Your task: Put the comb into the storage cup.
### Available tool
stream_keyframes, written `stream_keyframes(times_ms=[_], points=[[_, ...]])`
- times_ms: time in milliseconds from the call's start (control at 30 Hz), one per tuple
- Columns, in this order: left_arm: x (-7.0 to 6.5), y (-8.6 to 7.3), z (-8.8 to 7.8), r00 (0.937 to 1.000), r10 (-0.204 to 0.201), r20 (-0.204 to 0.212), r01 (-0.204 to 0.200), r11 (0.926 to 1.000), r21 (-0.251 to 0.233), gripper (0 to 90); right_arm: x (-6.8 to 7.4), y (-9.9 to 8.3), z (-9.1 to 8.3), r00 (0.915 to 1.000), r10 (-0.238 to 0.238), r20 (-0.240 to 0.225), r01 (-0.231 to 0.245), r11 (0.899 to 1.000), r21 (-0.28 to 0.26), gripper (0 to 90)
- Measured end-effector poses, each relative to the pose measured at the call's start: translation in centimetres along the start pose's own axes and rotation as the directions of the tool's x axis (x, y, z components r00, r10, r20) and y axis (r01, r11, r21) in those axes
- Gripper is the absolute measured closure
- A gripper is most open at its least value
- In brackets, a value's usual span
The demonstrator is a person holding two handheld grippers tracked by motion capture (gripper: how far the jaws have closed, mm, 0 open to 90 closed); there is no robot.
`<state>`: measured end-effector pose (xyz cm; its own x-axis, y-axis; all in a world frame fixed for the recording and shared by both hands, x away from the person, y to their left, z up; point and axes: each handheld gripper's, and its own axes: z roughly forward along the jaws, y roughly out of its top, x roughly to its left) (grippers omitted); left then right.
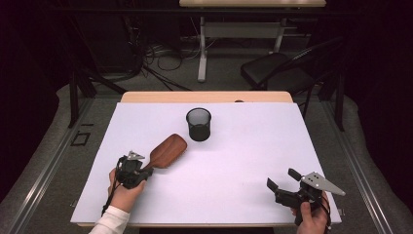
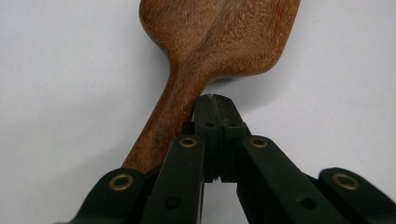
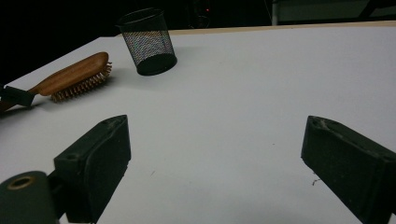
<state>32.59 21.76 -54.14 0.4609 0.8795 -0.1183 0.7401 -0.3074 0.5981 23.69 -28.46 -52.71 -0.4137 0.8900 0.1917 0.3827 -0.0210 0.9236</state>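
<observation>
— Your left claw (image 1: 144, 171): state?
— Jaws pressed together beside the hairbrush (image 1: 167, 151) handle; can't tell if they pinch it. Brush lies bristles-down on the table (image 1: 253, 146), long axis diagonal, head toward the mesh cup (image 1: 198, 124).
— Your right claw (image 1: 282, 179)?
— Spread wide, empty.

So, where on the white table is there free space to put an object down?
The wide patch between the mesh cup and the right gripper is bare, as is the far right corner of the table. It is crowded at the near left, around the hairbrush and left gripper.
</observation>
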Motion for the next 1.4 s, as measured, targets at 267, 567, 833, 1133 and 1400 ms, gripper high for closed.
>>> stream_keyframes(times_ms=[267, 567, 833, 1133, 1400], points=[[-0.3, 0.0, -0.3, 0.9999, 0.004, 0.012, -0.004, 1.0, -0.005, 88.2, 0.0, 0.0, 0.0, 1.0, 0.0, 0.001, 0.0, 1.0, 0.0, 8.0], [-0.5, 0.0, -0.9, 0.9998, 0.007, 0.021, -0.006, 0.9997, -0.025, 85.8, 0.0, 0.0, 0.0, 1.0, 0.0, 0.001, 0.0, 1.0, 0.0, 8.0], [-0.5, 0.0, -1.2, 0.9993, -0.001, 0.037, 0.002, 0.9994, -0.034, 81.5, 0.0, 0.0, 0.1, 1.0, 0.001, 0.0, -0.001, 1.0, -0.004, 8.4], [-0.4, -0.1, -1.5, 0.9986, -0.012, 0.051, 0.015, 0.9987, -0.049, 74.1, 0.0, 0.0, 0.1, 1.0, -0.001, -0.001, 0.001, 1.0, -0.002, 9.2], [0.0, -0.2, -1.8, 0.999, -0.01, 0.043, 0.013, 0.9977, -0.066, 66.5, 0.0, 0.0, 0.1, 1.0, 0.001, -0.003, -0.001, 1.0, 0.001, 10.2]])
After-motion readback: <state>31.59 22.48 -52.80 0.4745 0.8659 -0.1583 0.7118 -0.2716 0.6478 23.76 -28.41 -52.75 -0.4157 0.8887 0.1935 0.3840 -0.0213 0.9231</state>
